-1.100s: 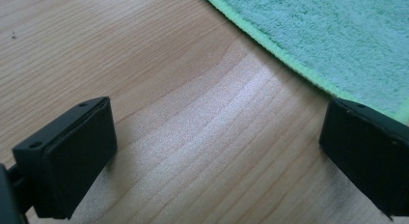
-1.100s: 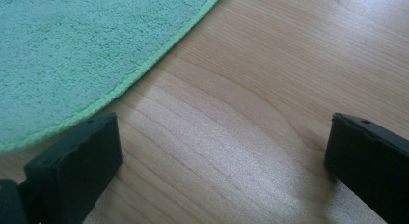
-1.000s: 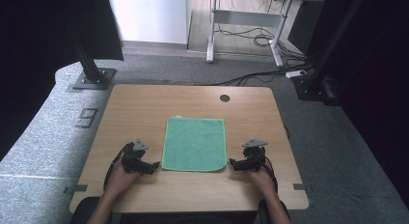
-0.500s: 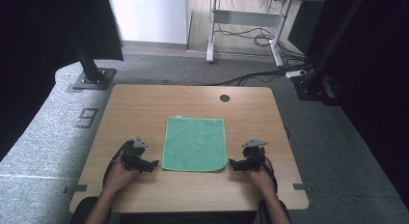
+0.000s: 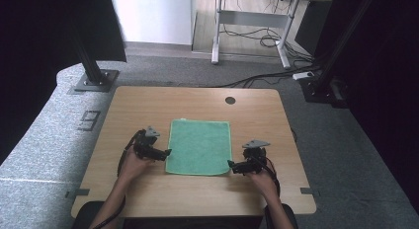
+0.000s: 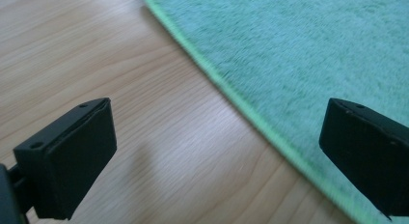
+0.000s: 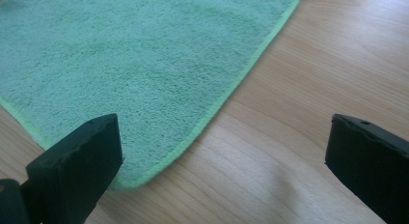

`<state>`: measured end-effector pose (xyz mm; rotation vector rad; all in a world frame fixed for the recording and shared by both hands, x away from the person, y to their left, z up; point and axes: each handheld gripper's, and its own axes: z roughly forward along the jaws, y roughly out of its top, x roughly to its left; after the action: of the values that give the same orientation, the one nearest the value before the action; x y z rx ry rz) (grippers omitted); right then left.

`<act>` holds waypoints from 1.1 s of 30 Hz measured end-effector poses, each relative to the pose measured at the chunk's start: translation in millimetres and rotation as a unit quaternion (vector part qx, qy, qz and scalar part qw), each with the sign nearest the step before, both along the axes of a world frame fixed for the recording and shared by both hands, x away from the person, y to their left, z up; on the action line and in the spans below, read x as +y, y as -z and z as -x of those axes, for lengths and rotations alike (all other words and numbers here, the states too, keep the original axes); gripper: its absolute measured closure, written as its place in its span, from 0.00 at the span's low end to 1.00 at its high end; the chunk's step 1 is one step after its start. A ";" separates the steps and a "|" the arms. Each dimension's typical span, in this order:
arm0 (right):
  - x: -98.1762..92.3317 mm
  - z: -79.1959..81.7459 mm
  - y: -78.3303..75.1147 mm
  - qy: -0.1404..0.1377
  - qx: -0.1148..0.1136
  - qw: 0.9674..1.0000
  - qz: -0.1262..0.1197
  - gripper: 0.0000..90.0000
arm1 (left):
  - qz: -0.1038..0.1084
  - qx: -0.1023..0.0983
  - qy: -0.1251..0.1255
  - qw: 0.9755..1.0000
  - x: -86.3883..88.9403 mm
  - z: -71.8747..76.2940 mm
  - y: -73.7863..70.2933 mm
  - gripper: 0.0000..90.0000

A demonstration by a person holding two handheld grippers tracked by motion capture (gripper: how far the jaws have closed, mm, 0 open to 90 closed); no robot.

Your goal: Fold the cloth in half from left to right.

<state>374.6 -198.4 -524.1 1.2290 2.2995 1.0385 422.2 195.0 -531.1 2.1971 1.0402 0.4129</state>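
A green towel (image 5: 199,146) lies flat on the wooden table (image 5: 148,103). The left gripper (image 5: 167,152) and right gripper (image 5: 230,164) flank its near corners, jaws spread wide, grasping nothing.

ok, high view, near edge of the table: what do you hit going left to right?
Left gripper, black with a grey plate on top → flat green terry towel on the light wooden table → right gripper, black with the same grey plate. Both grippers sit at the towel's near corners, jaws open.
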 end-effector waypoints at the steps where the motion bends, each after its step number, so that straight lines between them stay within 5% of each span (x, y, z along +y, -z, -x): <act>1: 2.1 0.1 1.1 0.000 0.002 1.000 0.002 0.00 | -0.005 0.000 0.000 1.000 -2.6 -0.7 2.0 0.00; 6: 8.7 -0.9 12.2 -0.004 0.018 0.999 0.026 0.00 | -0.036 0.007 0.001 0.999 -7.6 0.0 12.7 0.00; 12: 12.6 0.3 23.2 -0.012 0.028 0.998 0.056 0.00 | -0.024 0.012 -0.006 1.000 -6.8 4.2 14.3 0.00; 17: 6.0 -1.5 25.0 -0.004 0.023 0.998 0.054 0.00 | -0.011 0.024 -0.007 1.000 -8.0 14.1 16.0 0.00; 33: -36.5 -13.4 30.1 0.048 0.014 0.998 0.029 0.00 | -0.018 0.021 0.025 0.999 -41.8 43.8 15.6 0.00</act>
<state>388.0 -235.0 -554.3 1.3244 2.2504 0.9197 378.4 153.2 -546.7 2.2682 1.0041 0.3669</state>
